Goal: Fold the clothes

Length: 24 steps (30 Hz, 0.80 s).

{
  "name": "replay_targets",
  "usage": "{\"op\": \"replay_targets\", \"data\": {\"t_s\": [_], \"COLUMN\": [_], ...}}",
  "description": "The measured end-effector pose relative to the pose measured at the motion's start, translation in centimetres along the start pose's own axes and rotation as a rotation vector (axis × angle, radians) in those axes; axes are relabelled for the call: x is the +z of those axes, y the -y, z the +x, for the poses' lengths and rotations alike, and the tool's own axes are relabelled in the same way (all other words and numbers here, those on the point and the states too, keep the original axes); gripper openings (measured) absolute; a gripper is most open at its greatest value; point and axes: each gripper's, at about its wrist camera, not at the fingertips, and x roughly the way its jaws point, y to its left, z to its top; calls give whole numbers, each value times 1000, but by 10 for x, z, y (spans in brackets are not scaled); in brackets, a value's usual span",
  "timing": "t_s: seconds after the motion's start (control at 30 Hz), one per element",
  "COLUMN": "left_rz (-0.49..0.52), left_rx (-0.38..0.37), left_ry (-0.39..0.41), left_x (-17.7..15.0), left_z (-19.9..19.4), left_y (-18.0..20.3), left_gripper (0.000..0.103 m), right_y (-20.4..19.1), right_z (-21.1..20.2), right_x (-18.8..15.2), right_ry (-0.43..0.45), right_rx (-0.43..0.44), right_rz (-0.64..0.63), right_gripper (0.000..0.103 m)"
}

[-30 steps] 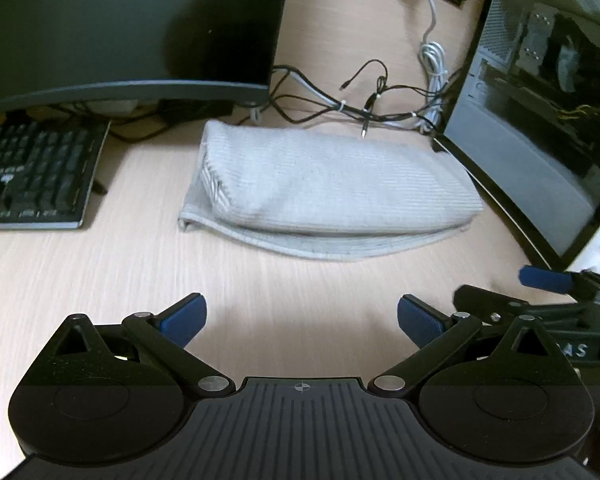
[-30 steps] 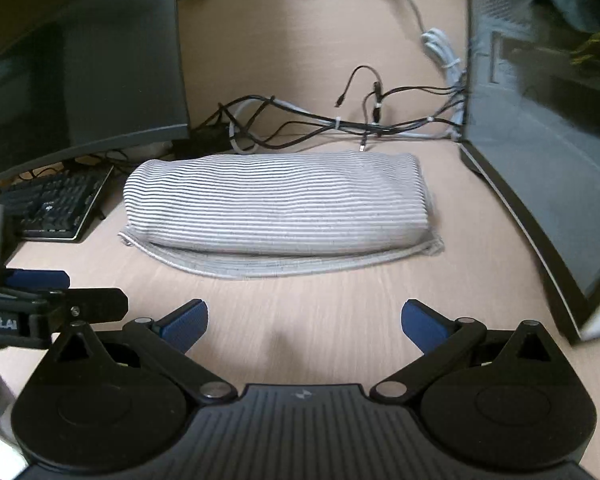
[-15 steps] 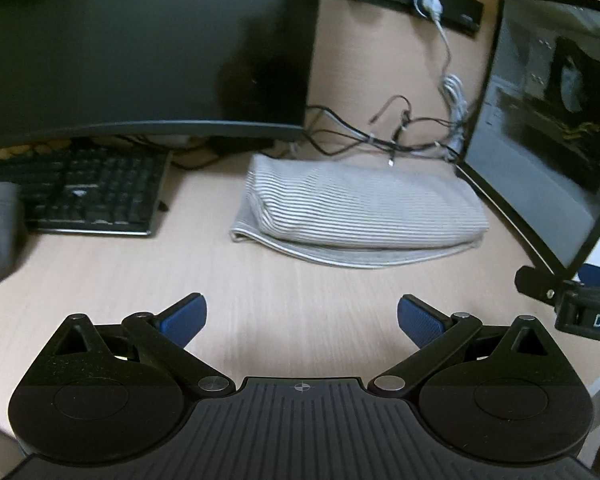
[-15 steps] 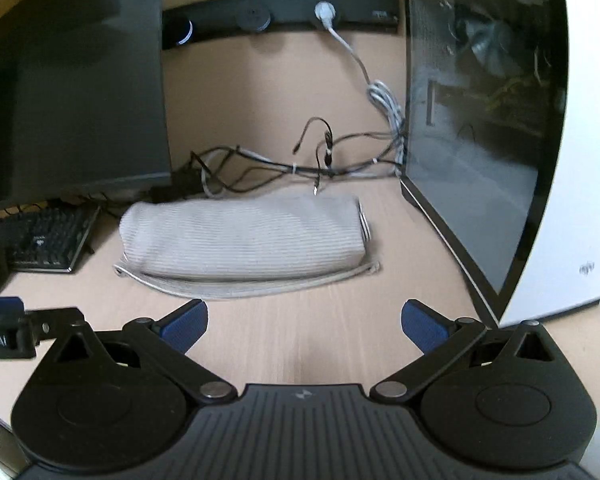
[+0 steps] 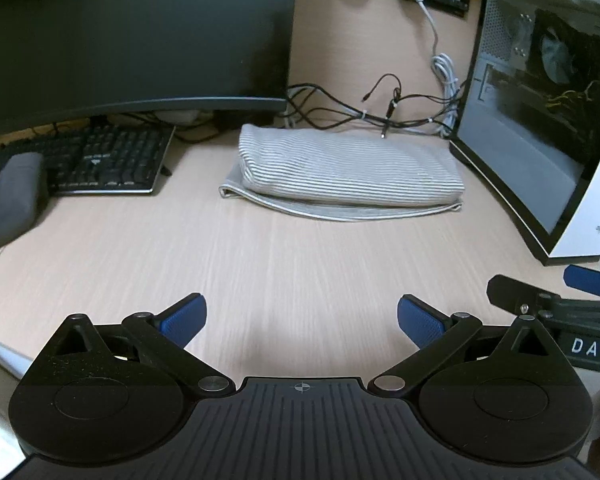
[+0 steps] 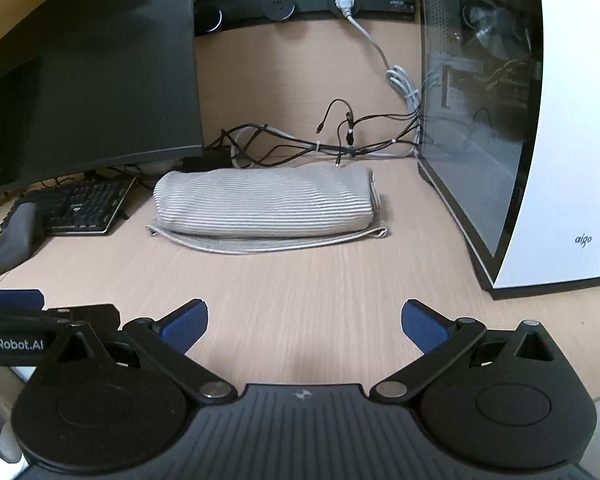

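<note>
A grey-and-white striped garment (image 5: pixel 340 172) lies folded into a compact bundle on the wooden desk, between the monitor and the PC case. It also shows in the right wrist view (image 6: pixel 266 208). My left gripper (image 5: pixel 302 320) is open and empty, well back from the garment near the desk's front. My right gripper (image 6: pixel 304 322) is open and empty too, equally far back. Each gripper shows at the edge of the other's view: the right gripper (image 5: pixel 556 300) at the right of the left wrist view, and the left gripper (image 6: pixel 24 320) at the left of the right wrist view.
A black curved monitor (image 5: pixel 132 32) and black keyboard (image 5: pixel 96 160) with a grey wrist rest (image 5: pixel 12 200) stand at the left. A glass-sided white PC case (image 6: pixel 500 120) stands at the right. Tangled cables (image 5: pixel 380 108) lie behind the garment.
Both grippers have pulled back and up from the folded garment, which now looks smaller and farther away. Both stayed open. The garment has not moved.
</note>
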Motion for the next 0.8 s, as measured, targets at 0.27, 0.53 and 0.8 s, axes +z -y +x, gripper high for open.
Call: {"op": "replay_targets", "data": {"t_s": [0.27,0.53,0.8], "left_rz": [0,9,12], "left_rx": [15,8,5], "left_ry": [2,12,25], "left_x": [-8,-11,-11], "left_z": [-11,-19,-24], "left_y": [5,5,6], "left_gripper": [103,103,103], "right_y": [-2,-5,-6], "right_z": [-13,-22,-27], "right_x": [-5,-9,-8], "right_ry": [6,13,22], "right_rx": [23,0,-3], "right_rz": [-9,-15,-13], "right_gripper": [103,103,103]}}
